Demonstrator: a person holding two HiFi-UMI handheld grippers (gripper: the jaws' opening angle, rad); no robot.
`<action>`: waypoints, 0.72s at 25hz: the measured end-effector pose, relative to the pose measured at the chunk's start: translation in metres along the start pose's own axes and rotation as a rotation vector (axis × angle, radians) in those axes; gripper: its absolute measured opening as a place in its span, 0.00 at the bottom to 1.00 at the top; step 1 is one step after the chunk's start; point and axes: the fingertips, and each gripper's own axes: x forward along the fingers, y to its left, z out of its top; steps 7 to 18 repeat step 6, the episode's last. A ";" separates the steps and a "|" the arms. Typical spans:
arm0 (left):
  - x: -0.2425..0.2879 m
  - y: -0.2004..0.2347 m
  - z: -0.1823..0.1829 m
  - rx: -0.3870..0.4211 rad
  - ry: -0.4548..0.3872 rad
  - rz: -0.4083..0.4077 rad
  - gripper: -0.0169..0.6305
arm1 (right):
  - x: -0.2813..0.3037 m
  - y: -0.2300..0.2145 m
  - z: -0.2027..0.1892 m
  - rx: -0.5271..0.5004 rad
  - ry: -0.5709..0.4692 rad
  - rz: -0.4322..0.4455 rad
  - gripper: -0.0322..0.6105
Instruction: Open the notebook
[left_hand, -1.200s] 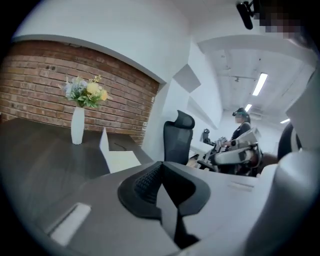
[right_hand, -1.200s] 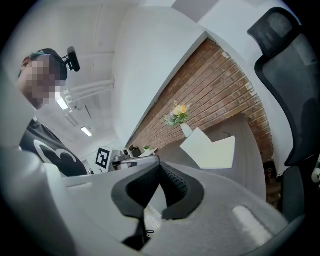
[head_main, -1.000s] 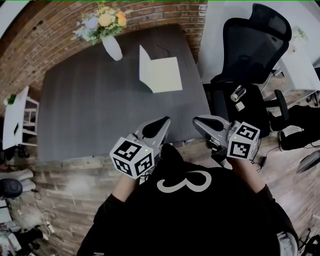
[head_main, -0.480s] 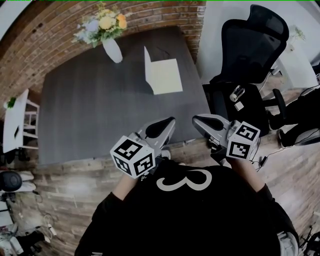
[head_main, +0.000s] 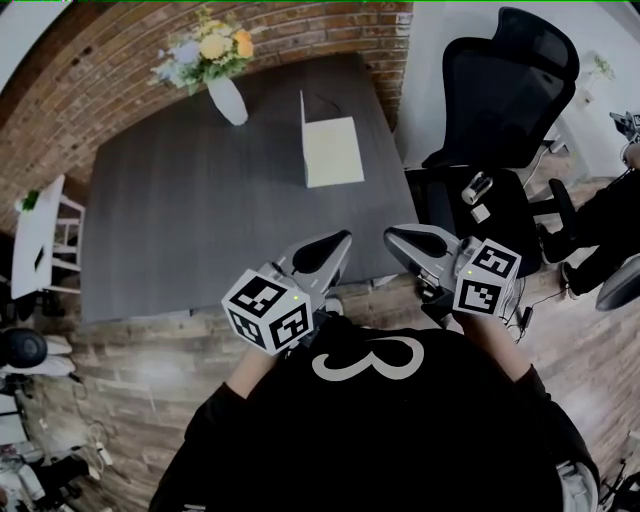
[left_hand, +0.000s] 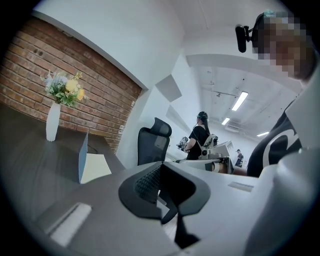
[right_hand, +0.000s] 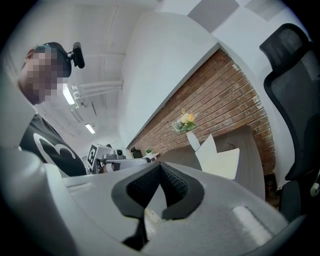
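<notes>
- While looking low in the head view, find the left gripper (head_main: 338, 240) at bottom centre, jaws pressed together, gripping nothing.
- Same for the right gripper (head_main: 392, 236) just beside it: pinched closed, empty.
- Both well short of the notebook (head_main: 333, 150), upper centre on the dark table (head_main: 200, 220), lying open, cover propped upright on its left.
- Further out, upper left: white vase (head_main: 226, 98) of flowers (head_main: 205, 45); upper right: black chair (head_main: 510, 90).

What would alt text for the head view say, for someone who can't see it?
A notebook lies open on a dark table, its cover standing upright, near a vase of flowers. Nearer the camera, a person holds the left tool and right tool, both shut and empty, well apart from it.
</notes>
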 end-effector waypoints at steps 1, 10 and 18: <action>0.001 -0.001 0.000 0.002 0.000 0.004 0.05 | -0.001 0.000 -0.001 0.000 0.001 0.003 0.05; 0.004 -0.006 -0.003 0.002 -0.005 0.020 0.05 | -0.009 -0.001 -0.004 0.001 0.002 0.009 0.05; 0.004 -0.006 -0.003 0.002 -0.005 0.020 0.05 | -0.009 -0.001 -0.004 0.001 0.002 0.009 0.05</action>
